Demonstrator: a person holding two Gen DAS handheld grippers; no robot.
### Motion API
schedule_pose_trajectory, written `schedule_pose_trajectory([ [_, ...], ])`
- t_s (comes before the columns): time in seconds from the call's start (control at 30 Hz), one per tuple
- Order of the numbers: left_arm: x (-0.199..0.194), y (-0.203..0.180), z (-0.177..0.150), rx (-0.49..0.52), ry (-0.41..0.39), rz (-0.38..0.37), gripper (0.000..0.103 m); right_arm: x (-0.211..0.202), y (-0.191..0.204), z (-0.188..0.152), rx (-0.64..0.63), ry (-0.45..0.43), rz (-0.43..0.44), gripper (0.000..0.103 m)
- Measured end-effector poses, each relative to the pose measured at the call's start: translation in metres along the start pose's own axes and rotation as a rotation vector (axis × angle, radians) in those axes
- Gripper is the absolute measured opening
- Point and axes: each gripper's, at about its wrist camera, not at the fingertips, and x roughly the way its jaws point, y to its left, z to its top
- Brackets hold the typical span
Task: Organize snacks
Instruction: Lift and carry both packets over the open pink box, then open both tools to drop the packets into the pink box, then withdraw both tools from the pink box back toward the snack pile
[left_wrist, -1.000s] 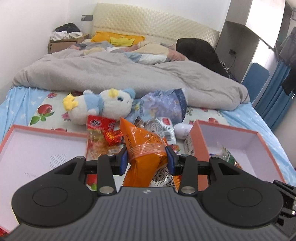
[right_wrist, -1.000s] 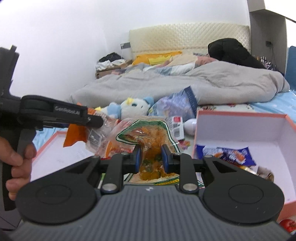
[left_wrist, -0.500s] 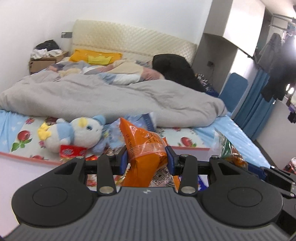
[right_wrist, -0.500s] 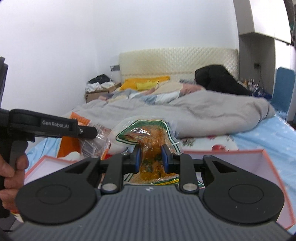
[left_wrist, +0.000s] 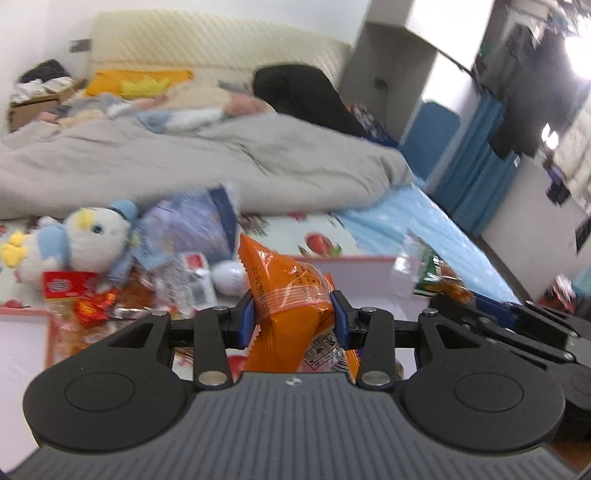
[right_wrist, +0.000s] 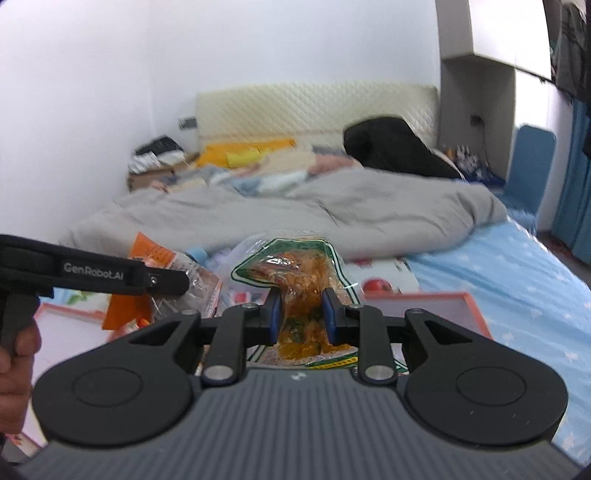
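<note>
My left gripper is shut on an orange snack packet, held upright above the bed. My right gripper is shut on a clear packet with a green border and orange-brown food inside. In the right wrist view the left gripper reaches in from the left with its orange packet, a hand on its grip. A pink-rimmed white box lies just beyond the left gripper; its rim also shows behind the right one. More snack packets are piled on the sheet.
A blue and white plush toy lies left of the snack pile. A second pink-rimmed box sits at the left. A grey duvet covers the far half of the bed. Blue curtains and a wardrobe stand to the right.
Both grippers have risen and swung right with their packets still gripped. The right box, seen from above with snacks inside a second ago, now shows mostly its rim.
</note>
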Motion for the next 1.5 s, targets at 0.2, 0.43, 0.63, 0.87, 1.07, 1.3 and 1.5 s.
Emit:
schedule_pose_trajectory([
  [0.2,0.051,-0.025,-0.013,0.034,0.109,0.003,0.047,0.031,-0.035,-0.027,0.073,0.127,-0.025,0.027],
  [0.43,0.090,-0.044,-0.027,0.087,0.236,0.016,0.048,0.054,-0.058,-0.057,0.111,0.240,-0.040,0.027],
  [0.63,0.107,-0.052,-0.033,0.099,0.264,0.039,0.048,0.062,-0.065,-0.073,0.117,0.276,-0.042,0.030],
  [0.87,0.108,-0.050,-0.032,0.083,0.265,0.055,0.069,0.058,-0.071,-0.072,0.130,0.261,-0.052,0.036],
  [1.07,0.093,-0.048,-0.026,0.075,0.202,0.055,0.073,0.049,-0.075,-0.066,0.155,0.222,-0.054,0.062],
  [1.3,0.066,-0.045,-0.024,0.078,0.128,0.049,0.073,0.035,-0.072,-0.055,0.171,0.160,-0.048,0.062],
  [1.5,0.037,-0.039,-0.020,0.068,0.051,0.055,0.074,0.013,-0.060,-0.041,0.154,0.085,-0.040,0.062],
])
